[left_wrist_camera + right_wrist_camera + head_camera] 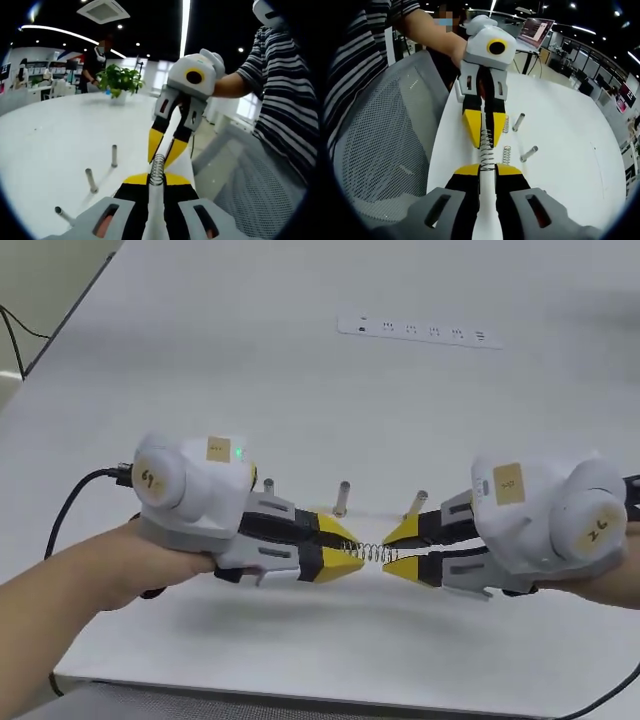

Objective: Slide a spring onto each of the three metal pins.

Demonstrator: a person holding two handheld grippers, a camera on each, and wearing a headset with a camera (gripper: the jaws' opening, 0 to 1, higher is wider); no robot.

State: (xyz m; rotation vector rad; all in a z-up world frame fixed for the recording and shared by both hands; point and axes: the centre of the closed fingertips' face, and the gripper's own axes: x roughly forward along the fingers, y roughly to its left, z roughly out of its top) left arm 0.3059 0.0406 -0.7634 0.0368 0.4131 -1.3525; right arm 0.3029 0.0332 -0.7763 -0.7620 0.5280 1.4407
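Head view — spring (370, 553) spans level between left gripper (354, 550) and right gripper (389, 553), both pinching its ends — middle pin (342, 498) upright just beyond.

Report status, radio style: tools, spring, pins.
Left tool and right tool both shut on one spring, held mid-air. Three pins bare. Two spare springs beside them.
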